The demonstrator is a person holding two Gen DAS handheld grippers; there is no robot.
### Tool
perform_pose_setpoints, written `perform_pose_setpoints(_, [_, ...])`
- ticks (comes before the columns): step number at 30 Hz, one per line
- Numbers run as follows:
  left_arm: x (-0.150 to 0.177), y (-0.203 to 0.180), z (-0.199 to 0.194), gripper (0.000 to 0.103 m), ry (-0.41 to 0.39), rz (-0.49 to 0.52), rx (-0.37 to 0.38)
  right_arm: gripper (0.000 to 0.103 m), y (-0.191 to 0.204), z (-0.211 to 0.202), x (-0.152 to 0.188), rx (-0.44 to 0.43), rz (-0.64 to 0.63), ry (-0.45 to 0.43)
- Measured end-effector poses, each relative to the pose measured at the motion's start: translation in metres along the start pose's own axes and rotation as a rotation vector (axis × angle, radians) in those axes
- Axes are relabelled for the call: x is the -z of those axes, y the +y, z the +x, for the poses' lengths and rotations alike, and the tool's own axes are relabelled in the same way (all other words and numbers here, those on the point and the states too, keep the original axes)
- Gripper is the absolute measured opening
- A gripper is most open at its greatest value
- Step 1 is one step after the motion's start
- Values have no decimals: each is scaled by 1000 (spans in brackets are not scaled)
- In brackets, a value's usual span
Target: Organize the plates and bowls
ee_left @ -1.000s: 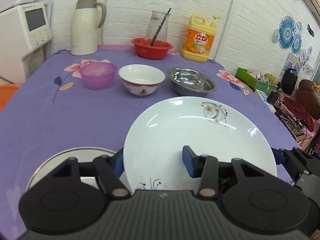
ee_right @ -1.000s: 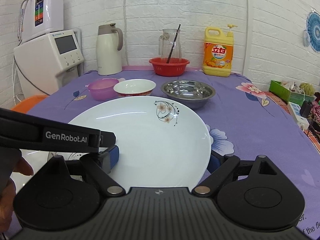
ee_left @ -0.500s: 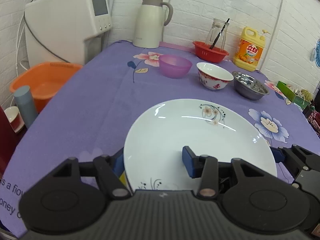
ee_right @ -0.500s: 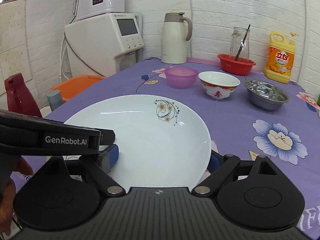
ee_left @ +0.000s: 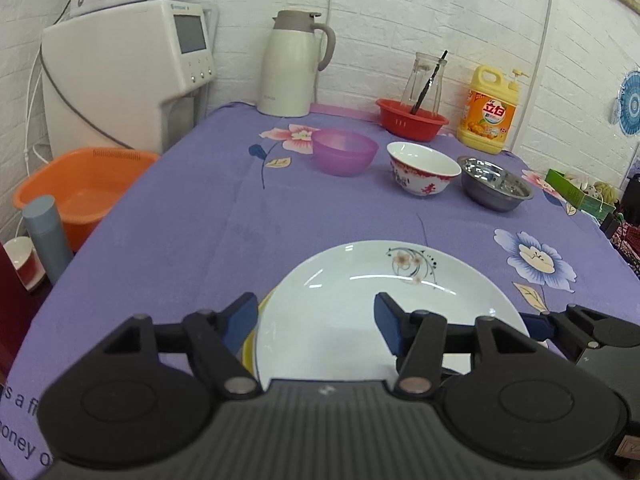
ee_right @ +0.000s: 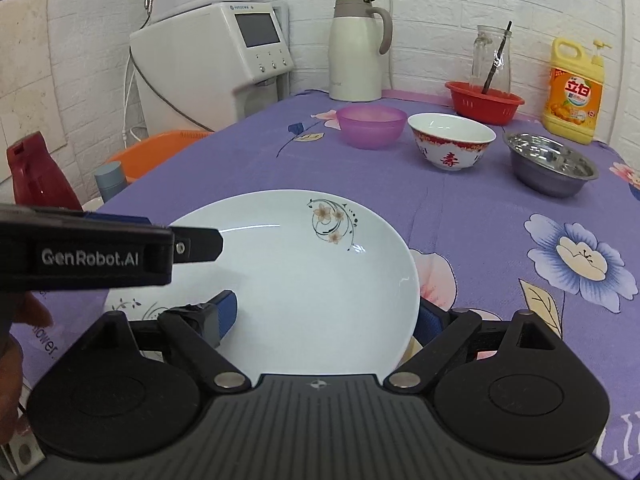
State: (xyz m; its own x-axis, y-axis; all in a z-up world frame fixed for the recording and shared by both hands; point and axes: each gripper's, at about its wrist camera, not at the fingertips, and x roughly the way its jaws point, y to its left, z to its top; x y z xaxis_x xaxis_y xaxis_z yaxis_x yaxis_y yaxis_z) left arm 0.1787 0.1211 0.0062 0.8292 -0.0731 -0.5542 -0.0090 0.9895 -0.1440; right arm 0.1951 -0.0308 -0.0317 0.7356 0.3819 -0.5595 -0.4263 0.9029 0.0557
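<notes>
Two grippers flank my plate (ee_left: 360, 312) at lower centre. Left gripper (ee_left: 316, 320) has just been spreading, pads off the rim. Right gripper (ee_right: 324, 316) pinches the plate.

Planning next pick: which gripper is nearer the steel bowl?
Right. The right gripper is at the white plate's right edge, toward the steel bowl; the left gripper, jaws just opening around the plate's left rim, is farther.

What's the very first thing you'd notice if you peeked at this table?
Probably the big white plate with little flowers, close up between the two black grippers on the purple flowered tablecloth. Behind it three bowls stand in a row: a purple bowl, a white bowl with red writing and a shiny metal bowl. A bright yellow dish-soap bottle glows by the wall.
</notes>
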Motion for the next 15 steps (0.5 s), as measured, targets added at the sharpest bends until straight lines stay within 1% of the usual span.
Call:
perform_pose_setpoints(1, [-3,0,-1,60,-8,-5,-5,103,-3,-2,-1,-5,13,-12])
perform_pose_setpoints(3, [-10,-1,-3,62,-22,-9,3,103,-14,-11,-4,18,52,-65])
perform_pose_setpoints(4, [-16,-2,-2,63,-25,-12,15,103,-20,-16,-7,27,69,-89])
perform_pose_setpoints(6, [-26,-6,1,67,-27,-23,49,103,-37,-24,-14,48,96,-124])
perform_pose_setpoints(10, [-51,-25,18,70,7,-46,195,103,-78,-30,-28,112,112,-144])
perform_pose_setpoints(15, [-88,-65,53,71,67,-37,370,103,-138,-31,-41,215,140,-148])
